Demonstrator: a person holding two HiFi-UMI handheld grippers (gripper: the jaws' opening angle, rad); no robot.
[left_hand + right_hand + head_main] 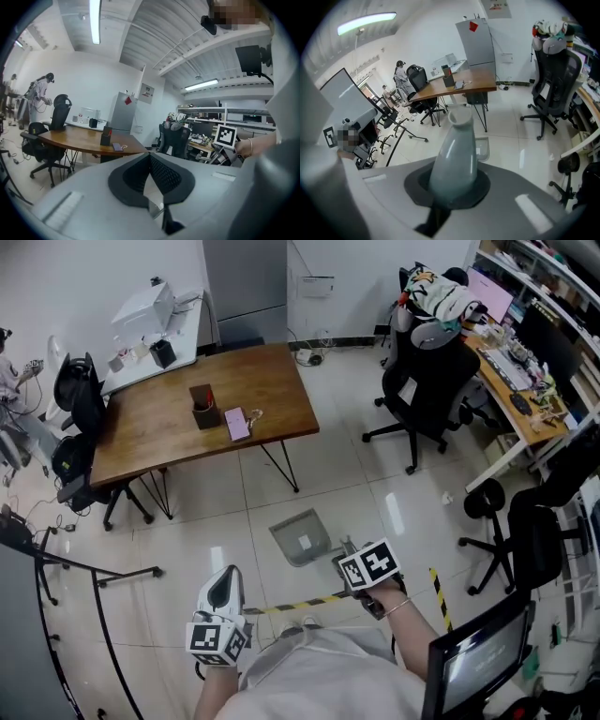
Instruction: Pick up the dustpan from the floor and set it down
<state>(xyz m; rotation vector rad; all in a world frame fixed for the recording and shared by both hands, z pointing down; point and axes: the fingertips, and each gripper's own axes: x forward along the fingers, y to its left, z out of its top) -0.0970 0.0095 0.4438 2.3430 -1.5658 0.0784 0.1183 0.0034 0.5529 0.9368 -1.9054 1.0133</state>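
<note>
We grip grey plastic dustpan (302,537) by tubular handle, right gripper (345,549) clenched on it. Long axis runs from us toward brown wooden table (187,418), mouth facing away. Pan low over white tile floor (356,484), contact unclear. Left gripper (225,572) closed, empty. Bare tiles around pan; black office chair (427,390) well right.

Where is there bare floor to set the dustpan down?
Bare white tiles lie between the brown wooden table and the grey plastic dustpan, held by its handle in the right tongs, and on toward the black office chair. Crowded: around the cluttered desk and the yellow-black floor tape.
</note>
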